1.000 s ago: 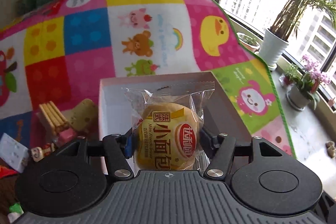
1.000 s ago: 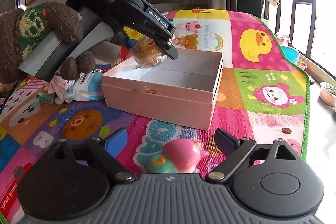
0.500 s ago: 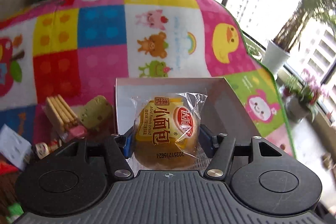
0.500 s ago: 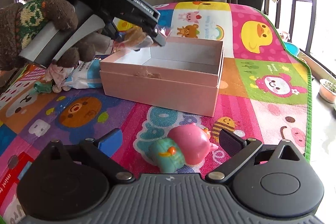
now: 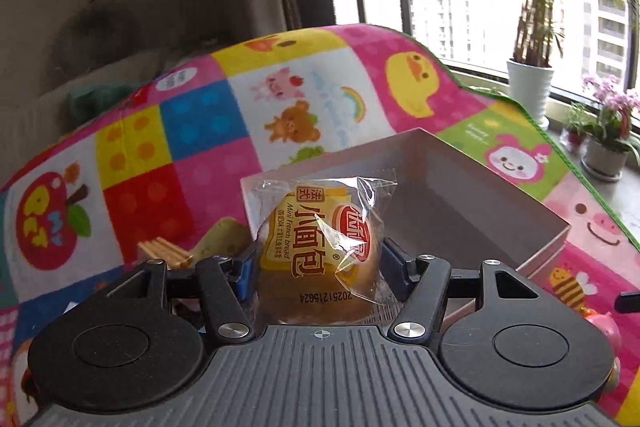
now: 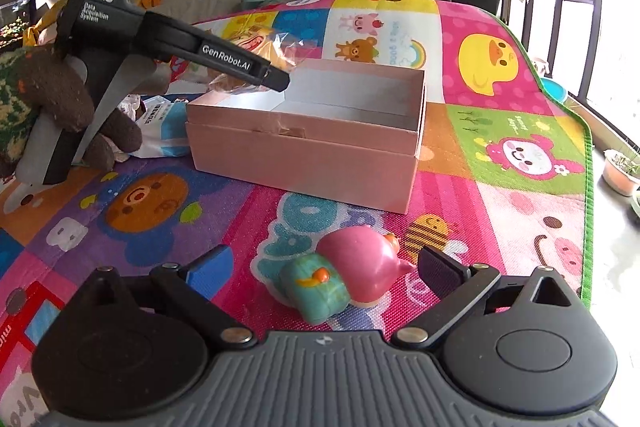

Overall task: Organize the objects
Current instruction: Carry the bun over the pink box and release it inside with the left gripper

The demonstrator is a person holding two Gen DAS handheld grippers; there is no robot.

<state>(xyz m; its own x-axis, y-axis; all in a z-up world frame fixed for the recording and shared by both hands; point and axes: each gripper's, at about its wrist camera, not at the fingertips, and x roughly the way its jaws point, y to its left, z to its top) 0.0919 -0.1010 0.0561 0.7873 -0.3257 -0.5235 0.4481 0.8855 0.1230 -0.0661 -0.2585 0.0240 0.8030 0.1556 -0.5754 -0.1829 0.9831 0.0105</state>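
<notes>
Play mat [image 6: 500,131] covers the whole surface, bright patchwork. On it, a pink box [image 6: 320,163], open-topped, apparently empty.

Left gripper [image 5: 318,259] holds a wrapped bread roll [image 5: 320,247] at the box's near-left corner; its jaws are opening slightly with the roll between them, pads pressing on the wrapper. Risk: letting go here could land the roll on the rim or outside, since the wrapper looks slippery.

Right gripper [image 6: 324,267] spread wide around a pink and teal toy [image 6: 344,283] lying on the mat, not touching. Risk: rounded toy may squirt out when pinched.
</notes>
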